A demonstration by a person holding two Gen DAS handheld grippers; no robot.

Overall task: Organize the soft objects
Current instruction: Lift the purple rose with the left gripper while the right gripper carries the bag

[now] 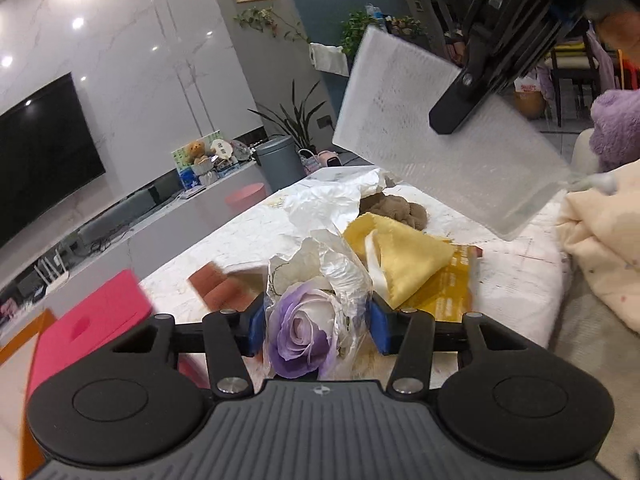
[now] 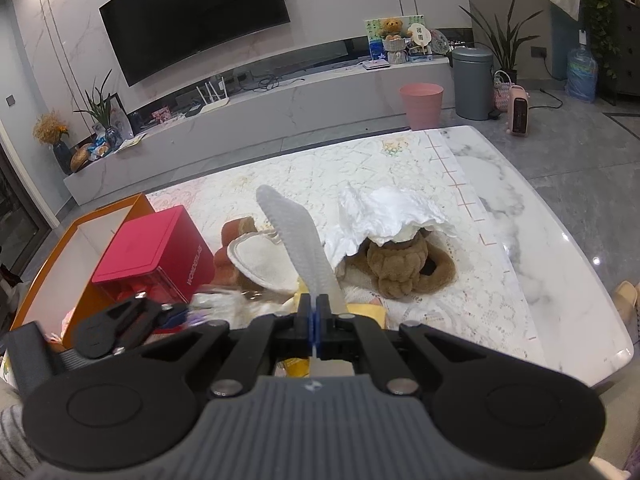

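Table [image 2: 520, 216] carries pile. Box [image 2: 156, 256] at table's left edge, tray [image 2: 52, 248] just left of it. Toy [image 2: 400, 264] right of centre, paper [image 2: 384, 208] draped over its top. Pad [image 2: 260, 264] between box and toy. Cloth [image 1: 404, 260] before toy, on packet [image 1: 448, 288]. Flower [image 1: 300, 332] between left gripper [image 1: 318, 326] pads. Sheet [image 2: 296, 240] rises from right gripper [image 2: 313, 320], above pile. Blanket [image 1: 604, 248] right of table.

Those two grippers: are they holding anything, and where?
The left gripper holds a purple-and-white rose in clear wrap, pads at the bloom's sides. The right gripper is shut on one edge of a white mesh sheet.
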